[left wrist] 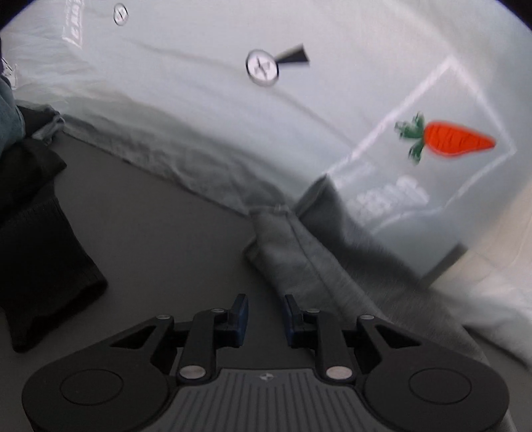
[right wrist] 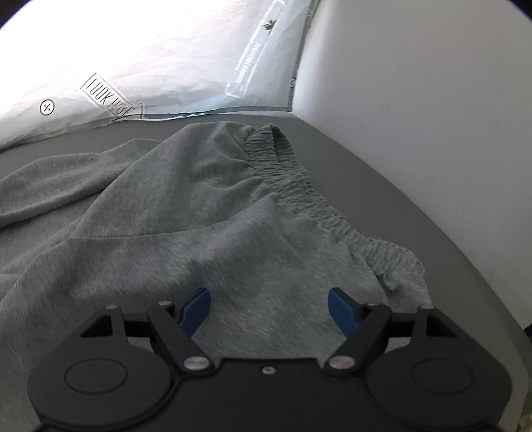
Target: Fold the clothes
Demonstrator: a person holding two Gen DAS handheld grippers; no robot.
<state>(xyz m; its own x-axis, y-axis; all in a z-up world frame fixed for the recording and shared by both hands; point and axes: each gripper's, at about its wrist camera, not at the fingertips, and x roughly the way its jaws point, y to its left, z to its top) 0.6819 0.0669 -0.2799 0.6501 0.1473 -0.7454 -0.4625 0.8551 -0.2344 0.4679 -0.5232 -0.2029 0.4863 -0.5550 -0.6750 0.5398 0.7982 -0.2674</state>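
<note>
Right wrist view showed the right gripper (right wrist: pixel 269 309) spread wide over grey pants (right wrist: pixel 206 212), ready to grab; left gripper (left wrist: pixel 265 315) hung narrowly parted, empty.

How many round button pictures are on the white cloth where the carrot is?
2. One round printed button sits in the upper middle of the white printed cloth, left of the orange carrot picture. The other is near the top left edge. More may be hidden.

"LOOK H.." in a tilted box on the white printed sheet (right wrist: pixel 109 96); the end is unclear. Other print there, and beside the carrot (left wrist: pixel 455 139), too blurred.
</note>
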